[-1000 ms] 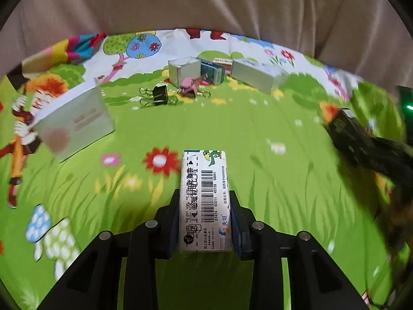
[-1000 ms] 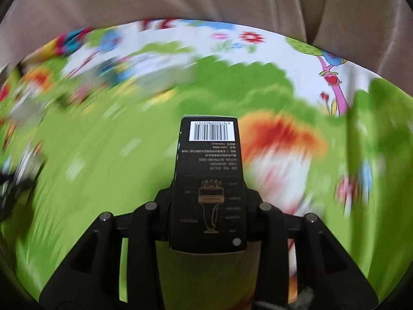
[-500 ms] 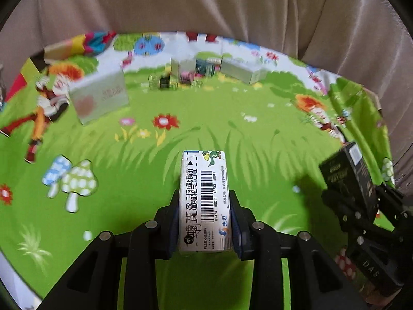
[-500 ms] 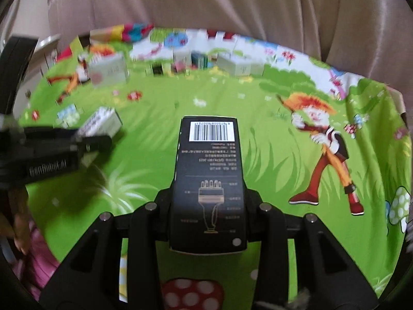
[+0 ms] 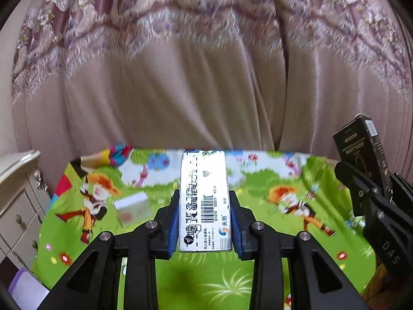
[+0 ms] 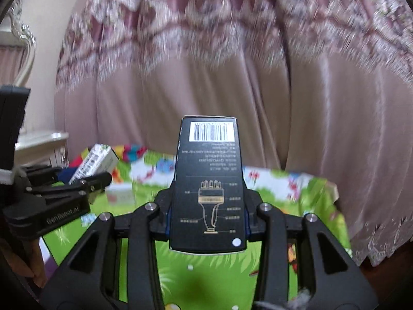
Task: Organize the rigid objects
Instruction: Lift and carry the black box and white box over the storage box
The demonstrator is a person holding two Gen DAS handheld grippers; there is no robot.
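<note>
Aloft, white box (image 5: 204, 201) clenched in left tool (image 5: 205, 222); black box (image 6: 210, 183) in right tool (image 6: 207, 219).

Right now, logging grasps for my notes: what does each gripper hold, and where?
Left gripper clamps the white box by its long sides near one end; right gripper clamps the black box likewise.

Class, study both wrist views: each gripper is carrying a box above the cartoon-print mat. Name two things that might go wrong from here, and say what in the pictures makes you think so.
1. The left gripper pinches the white box only at its near end; most of it sticks out forward, so a fast swing might twist it loose.
2. The right gripper with its black box rides close beside the left gripper; the two might knock together.
</note>
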